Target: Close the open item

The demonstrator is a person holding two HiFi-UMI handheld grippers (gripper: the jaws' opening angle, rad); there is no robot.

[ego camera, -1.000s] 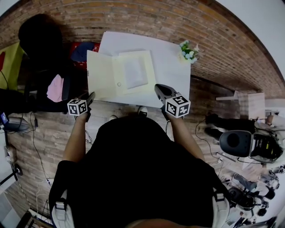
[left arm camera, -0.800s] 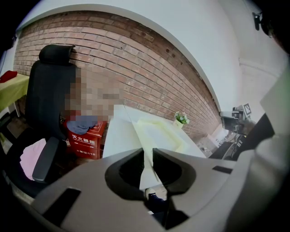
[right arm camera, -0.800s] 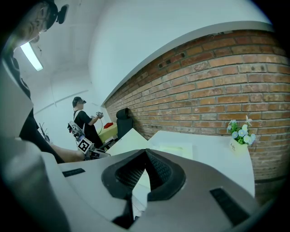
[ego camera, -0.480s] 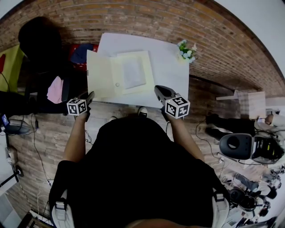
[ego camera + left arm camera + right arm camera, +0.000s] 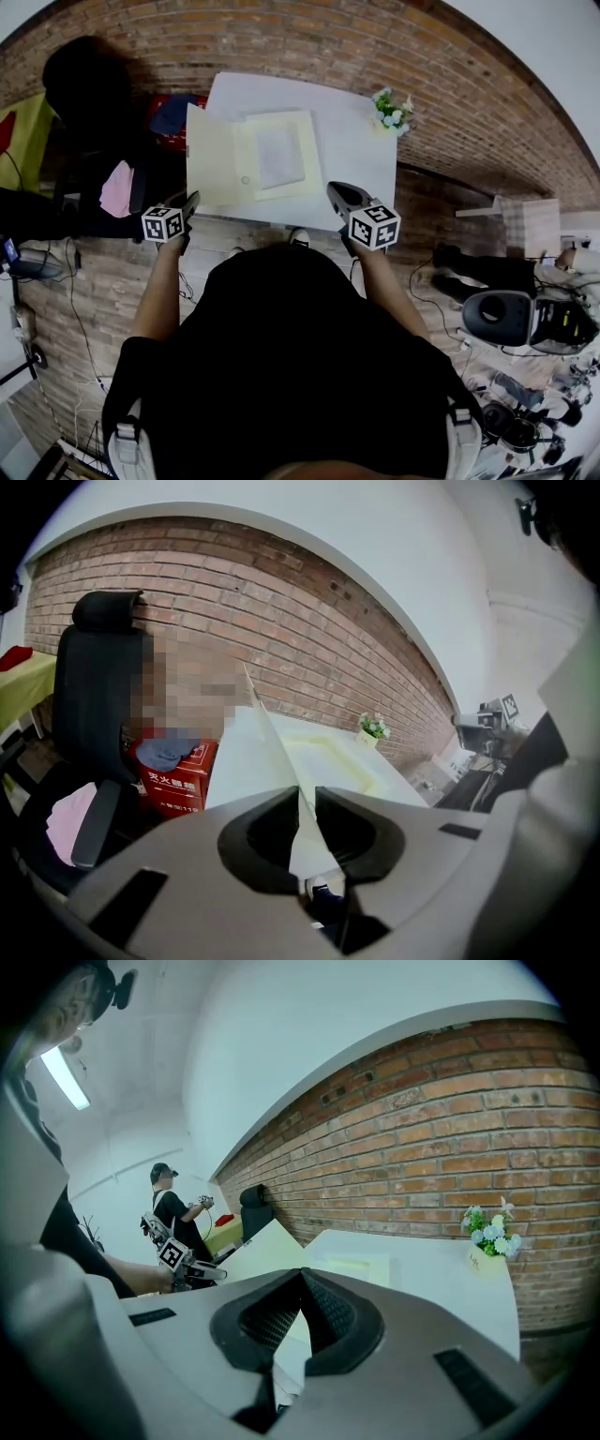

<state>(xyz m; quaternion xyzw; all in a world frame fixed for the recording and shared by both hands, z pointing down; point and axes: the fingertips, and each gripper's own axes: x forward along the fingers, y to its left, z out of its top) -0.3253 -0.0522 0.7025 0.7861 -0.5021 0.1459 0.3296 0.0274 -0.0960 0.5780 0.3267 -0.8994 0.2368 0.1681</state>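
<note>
Two leaves of the pale yellow card folder (image 5: pixel 281 155) lie spread on the white rectangular table (image 5: pixel 361 155), with the fold running near to far. The folder's left cover (image 5: pixel 211 159) reaches past the table's left edge and tilts upward. The left gripper (image 5: pixel 191 202) pinches that cover's near corner, so it seems the hand placed to swing it rightward over the inner sheet. The right gripper (image 5: pixel 334 190) hovers at the near edge, right of the folder, jaws pressed together on nothing. Space above the folder is free; the small pot of flowers (image 5: pixel 394 111) stands well apart, far right.
</note>
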